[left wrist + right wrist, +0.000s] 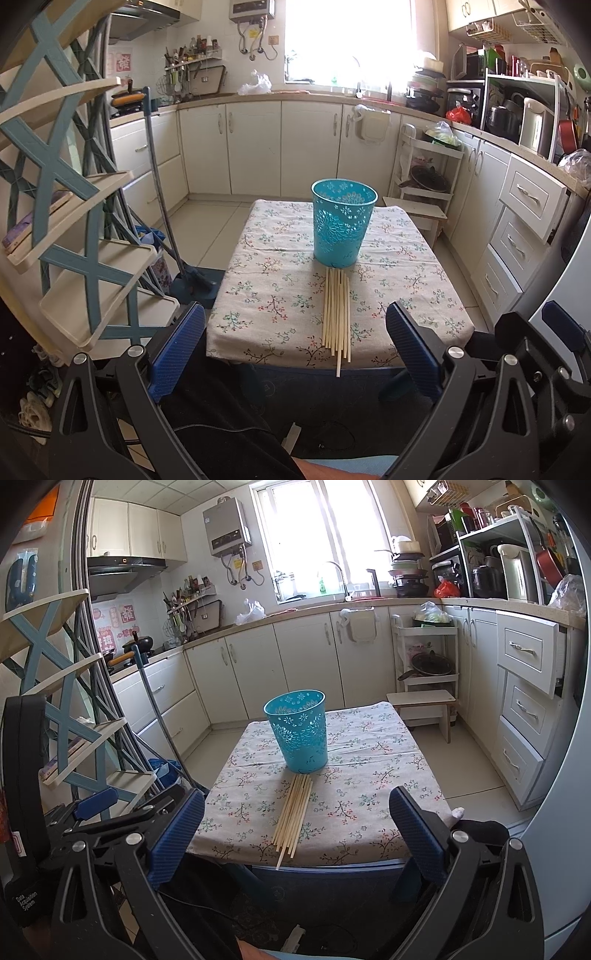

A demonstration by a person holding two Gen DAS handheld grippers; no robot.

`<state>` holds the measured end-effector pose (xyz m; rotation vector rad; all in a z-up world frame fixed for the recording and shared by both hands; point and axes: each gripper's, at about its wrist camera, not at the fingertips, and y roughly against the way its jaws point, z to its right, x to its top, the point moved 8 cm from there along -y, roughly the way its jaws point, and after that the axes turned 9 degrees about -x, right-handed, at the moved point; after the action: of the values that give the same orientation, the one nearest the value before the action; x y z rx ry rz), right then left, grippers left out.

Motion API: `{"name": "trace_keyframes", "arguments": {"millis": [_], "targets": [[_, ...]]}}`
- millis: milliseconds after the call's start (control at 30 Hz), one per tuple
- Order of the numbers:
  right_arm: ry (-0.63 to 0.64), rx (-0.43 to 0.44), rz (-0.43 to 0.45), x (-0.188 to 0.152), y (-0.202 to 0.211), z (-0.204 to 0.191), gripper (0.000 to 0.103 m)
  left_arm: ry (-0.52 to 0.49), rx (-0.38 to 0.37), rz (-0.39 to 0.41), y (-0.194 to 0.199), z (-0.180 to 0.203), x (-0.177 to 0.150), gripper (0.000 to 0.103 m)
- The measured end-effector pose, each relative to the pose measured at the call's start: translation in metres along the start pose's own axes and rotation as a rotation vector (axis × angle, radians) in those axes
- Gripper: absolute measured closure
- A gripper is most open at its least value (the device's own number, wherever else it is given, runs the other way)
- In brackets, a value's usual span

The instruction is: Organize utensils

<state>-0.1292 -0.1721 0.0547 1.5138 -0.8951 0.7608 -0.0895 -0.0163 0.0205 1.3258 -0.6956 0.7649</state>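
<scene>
- Left gripper [295, 347]: jaws spread wide and holding nothing, held back short of the worktop's [258, 295] near edge.
- Chopsticks [337, 314]: a flat bundle pointing toward the person, near ends at the edge, one overhanging, likely easing pickup.
- Blue holder [343, 225]: upright just behind the bundle, probably their destination.
- Right gripper [297, 830]: likewise released and empty.

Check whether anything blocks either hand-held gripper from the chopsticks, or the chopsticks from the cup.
Nothing visible does. The chopsticks lie bare on the tablecloth, directly before the teal cup. Both hand-held grippers, left and right, are open.
</scene>
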Motion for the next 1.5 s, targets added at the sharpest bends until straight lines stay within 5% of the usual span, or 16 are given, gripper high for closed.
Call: {"name": "trace_keyframes", "arguments": {"millis": [467, 900, 967, 1500], "targets": [[0.045, -0.138, -0.17, -0.019, -0.139, 0.042, 0.008, 0.058, 0.015, -0.141, -0.123, -0.029, -0.004, 0.009], [0.08, -0.067, -0.397, -0.069, -0.297, 0.003, 0.062, 0.131, 0.046, -0.227, -0.217, -0.052, -0.008, 0.009], [0.088, -0.064, -0.411, -0.074, -0.307, -0.002, 0.069, 0.138, 0.044, -0.24, -0.229, -0.053, -0.009, 0.009], [0.149, -0.018, -0.386, -0.071, -0.326, -0.016, 0.069, 0.126, 0.054, -0.301, -0.289, -0.051, -0.016, 0.009]]}}
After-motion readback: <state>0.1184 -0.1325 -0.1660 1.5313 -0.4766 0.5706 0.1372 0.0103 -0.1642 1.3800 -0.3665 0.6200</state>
